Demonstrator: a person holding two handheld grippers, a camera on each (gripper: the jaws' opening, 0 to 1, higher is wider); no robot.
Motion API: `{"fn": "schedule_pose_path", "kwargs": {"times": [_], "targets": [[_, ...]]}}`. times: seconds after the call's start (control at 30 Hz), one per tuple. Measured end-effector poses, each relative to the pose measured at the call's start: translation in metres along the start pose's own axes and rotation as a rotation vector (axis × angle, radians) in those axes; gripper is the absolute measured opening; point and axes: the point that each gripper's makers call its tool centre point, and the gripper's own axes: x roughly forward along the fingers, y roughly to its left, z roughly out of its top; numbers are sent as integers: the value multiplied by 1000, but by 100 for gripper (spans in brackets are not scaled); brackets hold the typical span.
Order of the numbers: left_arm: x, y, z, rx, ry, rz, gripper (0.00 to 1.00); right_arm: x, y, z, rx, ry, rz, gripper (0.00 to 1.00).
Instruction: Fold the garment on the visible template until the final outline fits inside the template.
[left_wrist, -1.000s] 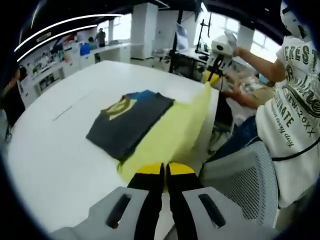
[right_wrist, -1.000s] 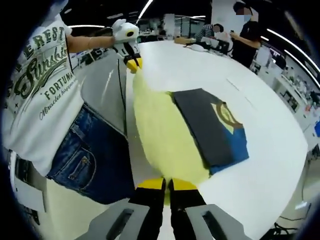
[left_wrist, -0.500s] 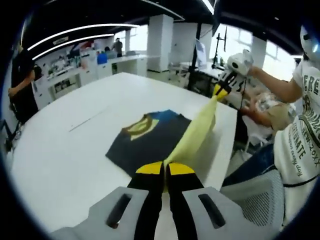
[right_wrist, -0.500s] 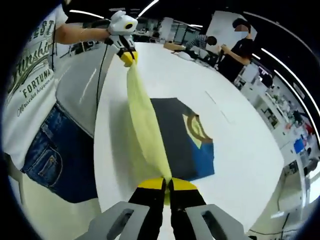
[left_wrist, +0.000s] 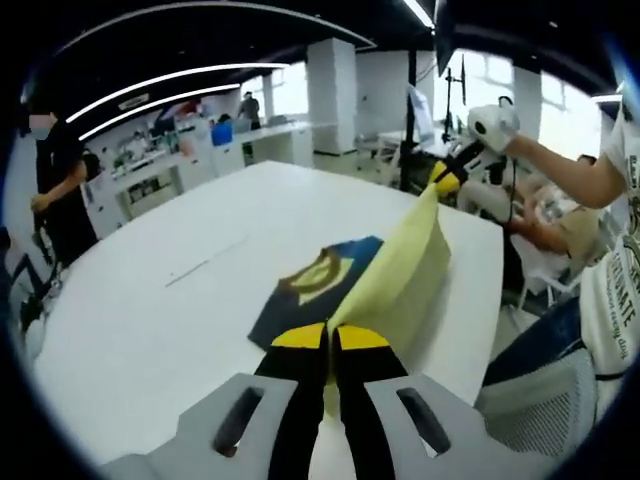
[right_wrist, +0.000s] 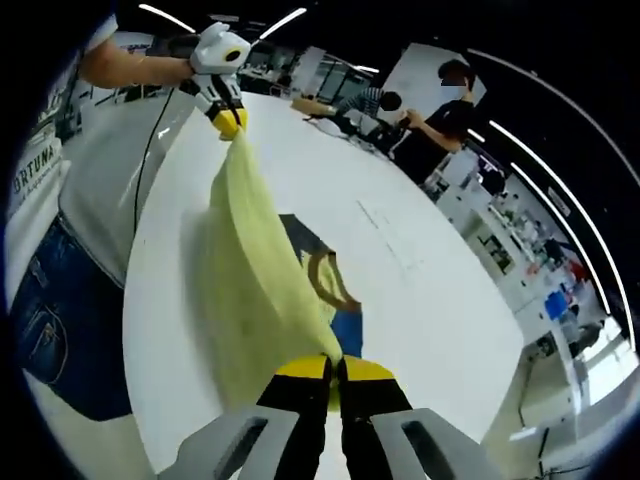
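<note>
Both jaw pairs clamp yellow garment, lifted higher off table than before, covering template.

Open-plan workroom: white bench, white pillar, bright windows, curved ceiling light strips, and cluttered side counters.

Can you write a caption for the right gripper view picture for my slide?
Two grippers, right and left, lift a yellow garment above a dark folding template on a white table.
</note>
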Motion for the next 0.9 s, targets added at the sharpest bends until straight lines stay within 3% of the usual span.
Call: {"fn": "schedule_pose_path", "kwargs": {"times": [0.43, 0.5, 0.63, 0.77, 0.83, 0.9], "targets": [[32, 37, 19, -5, -52, 85, 0, 26, -38, -8, -8, 56, -123, 0], [37, 43, 18, 24, -42, 111, 0, 29, -42, -9, 2, 55, -138, 0], [46, 51, 15, 3, -42, 130, 0, 39, -49, -12, 36, 49, -172, 0], [54, 63, 8, -63, -45, 156, 0, 52, -55, -18, 92, 30, -198, 0], [59, 65, 5, -56, -38, 165, 0, 59, -57, -20, 117, 21, -200, 0], [66, 69, 4, 2, -36, 166, 0, 67, -59, -24, 126, 31, -205, 0]]}}
